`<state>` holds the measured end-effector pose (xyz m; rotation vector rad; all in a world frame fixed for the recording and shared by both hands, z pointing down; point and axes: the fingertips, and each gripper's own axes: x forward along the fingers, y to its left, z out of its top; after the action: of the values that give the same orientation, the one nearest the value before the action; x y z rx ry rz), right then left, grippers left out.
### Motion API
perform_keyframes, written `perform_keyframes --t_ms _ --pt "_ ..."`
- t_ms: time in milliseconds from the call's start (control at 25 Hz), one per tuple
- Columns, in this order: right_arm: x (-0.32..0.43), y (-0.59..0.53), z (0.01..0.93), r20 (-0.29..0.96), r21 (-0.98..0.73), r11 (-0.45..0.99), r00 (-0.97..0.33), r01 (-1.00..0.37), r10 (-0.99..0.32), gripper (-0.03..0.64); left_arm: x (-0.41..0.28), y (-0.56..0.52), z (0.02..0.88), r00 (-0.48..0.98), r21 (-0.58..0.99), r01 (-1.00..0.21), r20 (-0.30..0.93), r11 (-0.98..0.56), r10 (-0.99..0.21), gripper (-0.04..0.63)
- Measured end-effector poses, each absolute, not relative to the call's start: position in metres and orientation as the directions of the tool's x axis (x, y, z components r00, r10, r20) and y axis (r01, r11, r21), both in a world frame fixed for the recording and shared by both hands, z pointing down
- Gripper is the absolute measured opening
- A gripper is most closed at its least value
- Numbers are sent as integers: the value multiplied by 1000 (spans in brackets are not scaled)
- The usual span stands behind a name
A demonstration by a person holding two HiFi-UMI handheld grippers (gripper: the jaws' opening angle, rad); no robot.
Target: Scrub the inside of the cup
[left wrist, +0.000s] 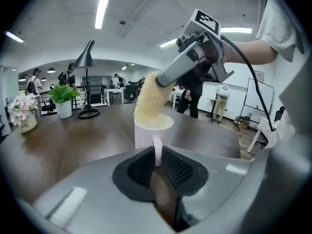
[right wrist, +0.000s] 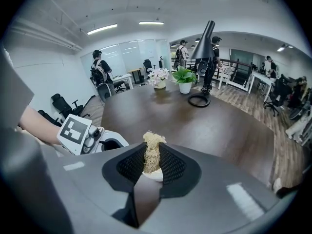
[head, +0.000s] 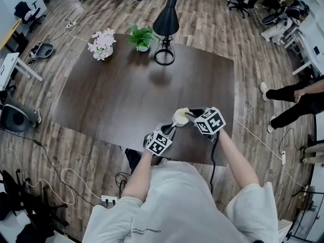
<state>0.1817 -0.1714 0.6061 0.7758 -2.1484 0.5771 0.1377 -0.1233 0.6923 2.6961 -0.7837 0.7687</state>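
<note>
The white cup (head: 179, 117) stands upright near the near edge of the dark wooden worktop (head: 121, 92), with a pale yellow fibrous scrubber (left wrist: 150, 99) dipping into its mouth. The left gripper (left wrist: 157, 164) pinches the cup's handle (left wrist: 157, 147), and the right gripper (right wrist: 152, 165) is clamped on the scrubber, slanting down over the cup. A black lamp (head: 166, 22), a green potted plant (head: 141, 36) and a pot of pale flowers (head: 103, 44) stand along the far edge.

Your left gripper (left wrist: 157, 161): clamped on white cup (left wrist: 145, 136) handle. Your right gripper (left wrist: 163, 79): holds yellow scrubber (left wrist: 147, 101) in cup.
</note>
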Motion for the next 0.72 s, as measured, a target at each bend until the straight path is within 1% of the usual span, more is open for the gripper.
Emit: perform_keyframes --t_ms 120,200,360,600,720 --pt "187 -160 608 798 -159 717 -515 -679 -311 98 150 -109 690 762 95 -488 531 -868 -370 46" --pt "193 -152 609 810 -171 719 -511 -674 -286 98 152 -105 689 771 98 -468 530 -878 -352 46" --pt "203 -136 616 845 -198 726 -490 -659 -214 98 151 -100 690 770 96 -458 540 -884 -340 46" --pt "195 -129 649 891 -197 754 -434 -627 -129 97 159 -89 690 788 124 -429 536 -895 -304 46" --pt "196 -120 658 908 -227 751 -414 -620 -67 97 164 -85 689 790 124 -419 538 -900 -294 46"
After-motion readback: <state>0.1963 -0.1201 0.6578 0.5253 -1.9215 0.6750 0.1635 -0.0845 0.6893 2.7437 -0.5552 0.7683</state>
